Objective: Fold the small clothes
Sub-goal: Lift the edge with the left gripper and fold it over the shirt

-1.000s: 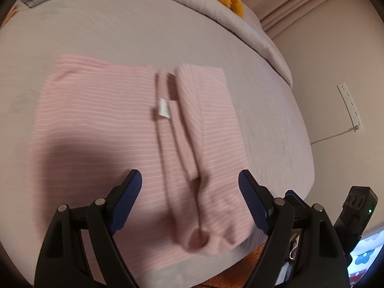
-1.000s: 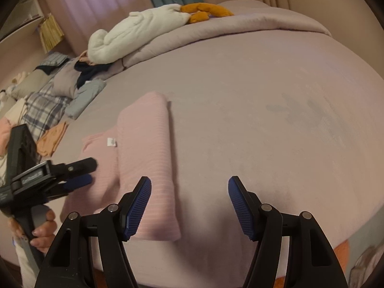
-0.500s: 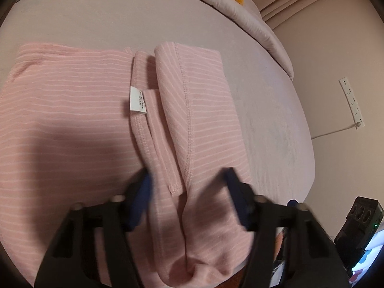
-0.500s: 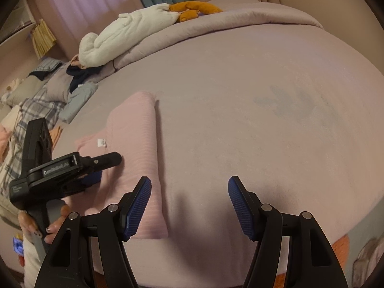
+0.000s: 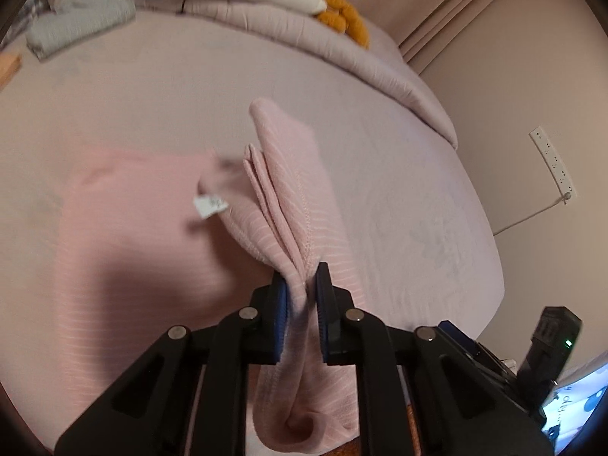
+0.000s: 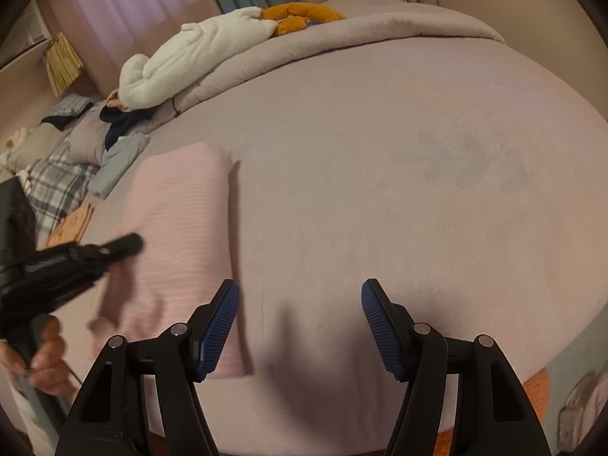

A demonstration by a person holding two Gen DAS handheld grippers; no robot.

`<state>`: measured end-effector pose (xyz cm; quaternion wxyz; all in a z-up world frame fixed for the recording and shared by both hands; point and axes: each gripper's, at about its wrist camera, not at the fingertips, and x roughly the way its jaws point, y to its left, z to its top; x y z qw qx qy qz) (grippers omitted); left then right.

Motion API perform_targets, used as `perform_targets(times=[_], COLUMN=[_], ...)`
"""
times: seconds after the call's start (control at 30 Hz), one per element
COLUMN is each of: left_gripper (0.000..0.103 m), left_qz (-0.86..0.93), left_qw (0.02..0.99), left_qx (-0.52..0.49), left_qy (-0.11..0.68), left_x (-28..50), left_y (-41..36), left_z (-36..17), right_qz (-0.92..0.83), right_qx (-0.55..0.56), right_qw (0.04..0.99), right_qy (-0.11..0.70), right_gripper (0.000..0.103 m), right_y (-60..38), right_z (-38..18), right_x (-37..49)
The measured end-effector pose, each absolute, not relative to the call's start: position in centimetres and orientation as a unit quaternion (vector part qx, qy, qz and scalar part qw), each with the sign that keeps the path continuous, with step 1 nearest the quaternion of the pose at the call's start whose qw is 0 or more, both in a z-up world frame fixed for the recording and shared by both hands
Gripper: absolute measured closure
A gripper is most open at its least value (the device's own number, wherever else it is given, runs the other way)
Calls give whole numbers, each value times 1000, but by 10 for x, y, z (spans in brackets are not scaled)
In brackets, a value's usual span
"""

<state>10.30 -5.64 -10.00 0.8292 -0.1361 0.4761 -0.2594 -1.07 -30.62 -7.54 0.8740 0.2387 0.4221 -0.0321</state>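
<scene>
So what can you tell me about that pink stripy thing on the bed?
The pink garment looks like soft ribbed knit with thin pale stripes. It lies partly folded on the mauve bed sheet: one side flat, the other a thick folded band. A small white label sticks out near the middle. The left tongs are shut on the folded band near its close end, lifting it. The right tongs are open, beside the garment's edge.

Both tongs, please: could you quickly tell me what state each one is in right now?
Left tongs: closed on the folded edge of the pink striped garment, lifting it.
Right tongs: open, holding nothing, above the bed.
</scene>
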Motion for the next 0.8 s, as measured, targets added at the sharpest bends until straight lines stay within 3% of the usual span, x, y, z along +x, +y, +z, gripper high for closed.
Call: perform_targets(times=[0.37, 0.8], left_gripper=[90, 89], left_qz=[-183, -124], left_qw=[865, 846], left_qx=[-139, -160], left_qy=[446, 493], left_x=[94, 100], left_y=[17, 65], left_z=[-87, -130], right_qz=[-2, 59], right_qx=[220, 180], right_qw=[879, 875], right_qy=[423, 446], right_gripper=[37, 37], right_y=[-283, -246], right_z=[-72, -76], right_x=[9, 31])
